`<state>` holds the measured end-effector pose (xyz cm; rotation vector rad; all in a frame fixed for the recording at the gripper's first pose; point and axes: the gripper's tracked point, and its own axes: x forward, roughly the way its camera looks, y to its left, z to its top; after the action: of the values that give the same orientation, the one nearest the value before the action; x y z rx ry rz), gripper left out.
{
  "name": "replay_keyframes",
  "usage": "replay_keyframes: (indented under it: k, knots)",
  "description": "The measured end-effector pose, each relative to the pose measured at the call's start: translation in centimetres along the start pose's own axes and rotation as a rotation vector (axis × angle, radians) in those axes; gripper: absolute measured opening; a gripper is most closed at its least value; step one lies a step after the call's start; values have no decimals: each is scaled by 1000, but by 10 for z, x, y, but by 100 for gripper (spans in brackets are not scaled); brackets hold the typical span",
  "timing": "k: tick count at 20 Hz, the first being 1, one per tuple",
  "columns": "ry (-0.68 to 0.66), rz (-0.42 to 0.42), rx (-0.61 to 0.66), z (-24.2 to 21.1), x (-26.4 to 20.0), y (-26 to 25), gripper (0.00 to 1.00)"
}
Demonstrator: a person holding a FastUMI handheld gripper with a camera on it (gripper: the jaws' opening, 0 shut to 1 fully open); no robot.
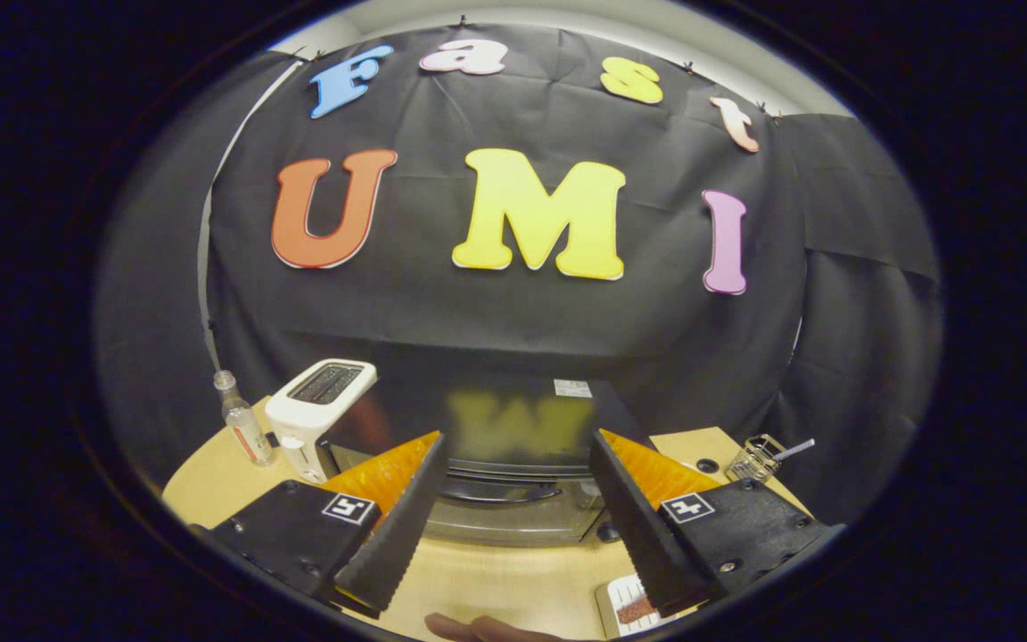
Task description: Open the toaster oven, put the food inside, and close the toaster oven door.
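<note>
Toaster oven [513, 464] sits on the table [496, 580] dead ahead of the gripper [516, 439], at 12 o'clock from the fingertips. Door is shut; its dark handle [500, 493] runs across the front, in the gap between the two fingers. Glossy black top reflects the wall behind. Small white label [572, 388] on the top near the back right corner.

Gripper fingers [406, 517] spread wide, holding nothing. Tips sit at roughly the level of the oven's top front edge; can't tell whether they touch it. Orange panels and black blocks with square markers behind each finger.

Food: a white tray [622, 603] with something reddish-brown [634, 610] in it lies on the table at 5 o'clock from the oven, partly hidden by the right finger. Contents too small to identify.

At 6 o'clock, near the table's front edge, part of a hand [478, 629] shows.

White slot toaster [316, 412] stands just beside the oven at 10 o'clock, touching or nearly so. Further out at 9 o'clock, a small clear bottle [242, 419] with a red-and-white label, upright.

At 3 o'clock from the oven, near the right table edge: a clear glass holder [754, 457] with a stick-like item [796, 448] poking out, tilted right. Dark round hole [706, 465] in the tabletop between it and the oven.
</note>
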<state>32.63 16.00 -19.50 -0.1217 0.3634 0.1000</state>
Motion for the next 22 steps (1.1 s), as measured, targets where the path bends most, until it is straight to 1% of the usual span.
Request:
replay_keyframes:
  k: [2, 5, 8, 10, 12, 14, 16, 22]
  knots:
    - [47, 9, -6, -15, 17, 4, 100]
    - [127, 23, 39, -37, 40, 6, 100]
    - [140, 60, 84, -39, 51, 13, 100]
    - [133, 60, 95, -37, 52, 14, 100]
    - [128, 53, 78, -38, 46, 12, 100]
    - [126, 49, 123, -40, 39, 11, 100]
    - [114, 53, 118, -46, 30, 12, 100]
    - [97, 87, 100, -74, -18, 12, 100]
